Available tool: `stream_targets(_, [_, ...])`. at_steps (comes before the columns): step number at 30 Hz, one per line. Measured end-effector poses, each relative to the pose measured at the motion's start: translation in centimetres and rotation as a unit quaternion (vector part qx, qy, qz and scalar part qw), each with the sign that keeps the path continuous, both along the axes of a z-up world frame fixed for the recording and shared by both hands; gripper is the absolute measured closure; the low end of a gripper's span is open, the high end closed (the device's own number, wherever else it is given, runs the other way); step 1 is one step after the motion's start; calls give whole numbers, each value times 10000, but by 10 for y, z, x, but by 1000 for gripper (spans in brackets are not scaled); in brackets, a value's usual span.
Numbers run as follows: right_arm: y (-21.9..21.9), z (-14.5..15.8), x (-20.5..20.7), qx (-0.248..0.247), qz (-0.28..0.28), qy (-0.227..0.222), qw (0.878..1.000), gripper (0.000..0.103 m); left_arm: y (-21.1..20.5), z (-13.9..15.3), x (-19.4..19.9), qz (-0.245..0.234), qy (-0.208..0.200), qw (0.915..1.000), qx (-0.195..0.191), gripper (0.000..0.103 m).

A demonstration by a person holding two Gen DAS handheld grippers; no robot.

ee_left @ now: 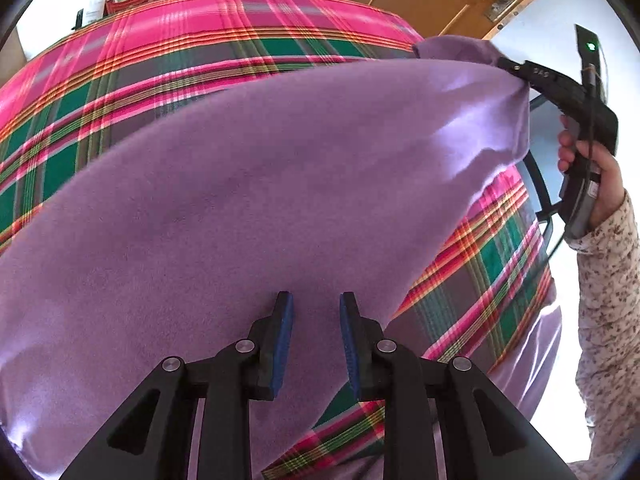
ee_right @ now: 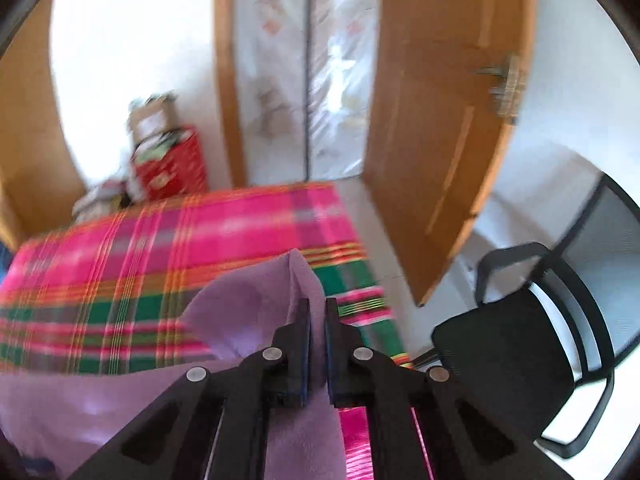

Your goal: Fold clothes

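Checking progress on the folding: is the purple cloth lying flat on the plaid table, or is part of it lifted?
Partly lifted. The right claw is shut on a corner of the purple cloth, holding it up.

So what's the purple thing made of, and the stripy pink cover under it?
The purple cloth looks like soft fleece or brushed knit: matte, slightly fuzzy, no visible weave, draping in smooth folds. The plaid cover looks like thin woven cotton or similar, with crisp pink, green and orange stripes and a slight sheen. I can't tell the exact fibre of either.

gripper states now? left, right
Left tool: open, jaws apart above the purple cloth.
Right tool: shut on a corner of the purple cloth.
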State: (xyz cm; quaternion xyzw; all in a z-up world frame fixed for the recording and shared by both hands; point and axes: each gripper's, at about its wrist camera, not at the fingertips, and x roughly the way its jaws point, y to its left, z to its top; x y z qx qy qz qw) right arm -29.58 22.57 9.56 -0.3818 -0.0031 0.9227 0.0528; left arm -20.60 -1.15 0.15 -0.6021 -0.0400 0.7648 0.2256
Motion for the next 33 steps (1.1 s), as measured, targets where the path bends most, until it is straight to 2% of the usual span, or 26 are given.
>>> stream_targets(2, [4,2,2,71,-185,107,9997,96,1,0,1,-29,20,10000,-27,78])
stream_targets(4, [7,-9,-5,162,-215,-82,9996,96,2,1,0,-50,17,10000,-49,78])
stream_targets(6, [12,-21,-10,-13,-256,-334,9991,96,2,1,-1,-36,-4,10000,-29,78])
stream_targets(9, [23,-32,-15,-340,-252,-463,9980,96,0,0,0,-21,-25,10000,19,78])
stream_targets(11, [31,-33,-17,-543,-202,-399,9975,96,-2,0,1,-3,-34,10000,56,78])
stream_targets(14, [36,-29,-17,-545,-276,-275,9978,97,-2,0,2,-18,-15,10000,48,78])
stream_targets(15, [35,-26,-13,-455,-341,-126,9983,102,-1,1,3,-35,-6,10000,40,78])
stream_targets(17, [33,-16,-5,-269,-442,177,9985,102,-1,-2,0,-46,-4,10000,43,78])
stream_targets(18, [34,-11,-3,-349,-382,269,9983,102,-1,-2,0,-43,-9,10000,52,78])
stream_targets(22, [44,-7,-3,-572,-382,313,9971,101,-2,-3,-3,6,-41,9999,125,78])
stream_targets(24, [54,-16,-9,-896,-322,113,9954,86,-2,-4,-4,22,-44,9999,154,78])
stream_targets(26, [62,-30,-19,-1237,-216,-165,9919,77,-2,-3,-4,7,-38,9999,141,78])
stream_targets(28, [65,-43,-29,-1343,-181,-309,9903,75,-3,-2,-3,-7,-33,9999,120,78])
stream_targets(30, [69,-53,-34,-1629,-45,-388,9859,67,-5,-2,-2,13,-42,9998,168,78])
stream_targets(33, [70,-71,-37,-2074,68,-599,9764,65,-9,0,-1,26,-66,9997,226,78])
